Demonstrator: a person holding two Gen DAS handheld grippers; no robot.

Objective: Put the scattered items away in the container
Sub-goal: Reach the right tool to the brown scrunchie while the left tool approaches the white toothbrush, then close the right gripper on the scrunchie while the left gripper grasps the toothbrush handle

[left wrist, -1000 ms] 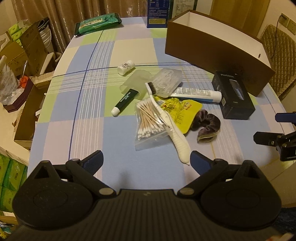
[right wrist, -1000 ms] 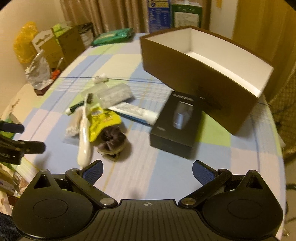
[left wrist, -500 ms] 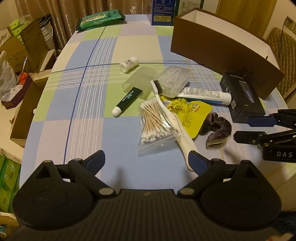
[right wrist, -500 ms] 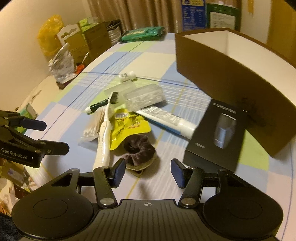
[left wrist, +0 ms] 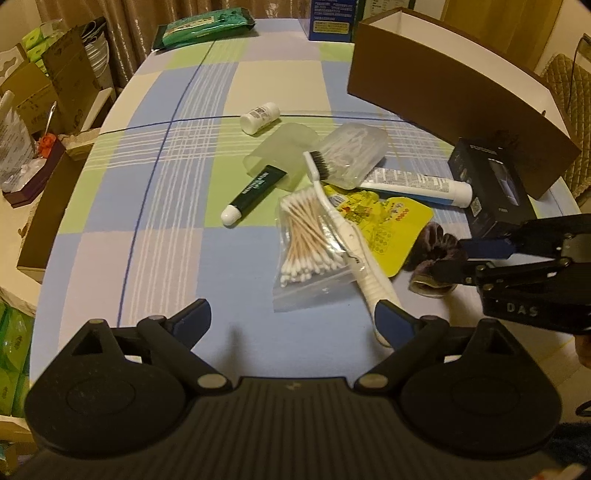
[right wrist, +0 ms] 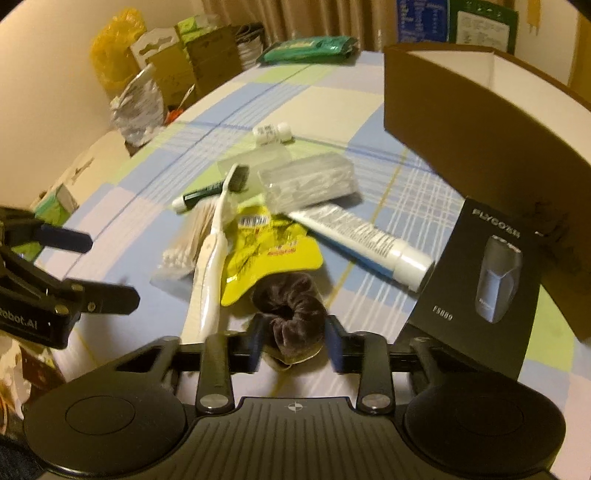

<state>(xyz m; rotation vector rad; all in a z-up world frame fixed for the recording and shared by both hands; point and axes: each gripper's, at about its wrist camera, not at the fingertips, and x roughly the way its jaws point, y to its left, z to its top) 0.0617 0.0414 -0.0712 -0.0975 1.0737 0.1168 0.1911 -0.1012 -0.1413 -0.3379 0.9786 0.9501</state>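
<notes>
A brown scrunchie (right wrist: 291,310) lies at the near edge of the pile, and my right gripper (right wrist: 295,332) is closing on it, a pad against each side. From the left wrist view the same gripper (left wrist: 450,260) comes in from the right around the scrunchie (left wrist: 432,247). My left gripper (left wrist: 291,314) hangs over bare cloth, jaws wide and closing slightly, nothing between them; the white toothbrush (left wrist: 343,236) handle ends by its right finger. Nearby are a cotton swab bag (left wrist: 303,240), yellow pouch (left wrist: 391,221), toothpaste tube (left wrist: 413,184) and black shaver box (left wrist: 491,184). The brown container (left wrist: 443,81) stands behind.
A dark green tube (left wrist: 255,192), white bottle (left wrist: 258,116) and clear plastic box (left wrist: 351,151) lie further back on the checked cloth. A green wipes pack (left wrist: 203,31) and blue carton (left wrist: 330,18) sit at the far edge. Cardboard boxes (left wrist: 55,85) crowd the left side.
My right gripper dropped toward the scrunchie and its wide jaws closed in around it. My left gripper stayed nearly still, jaws wide.
</notes>
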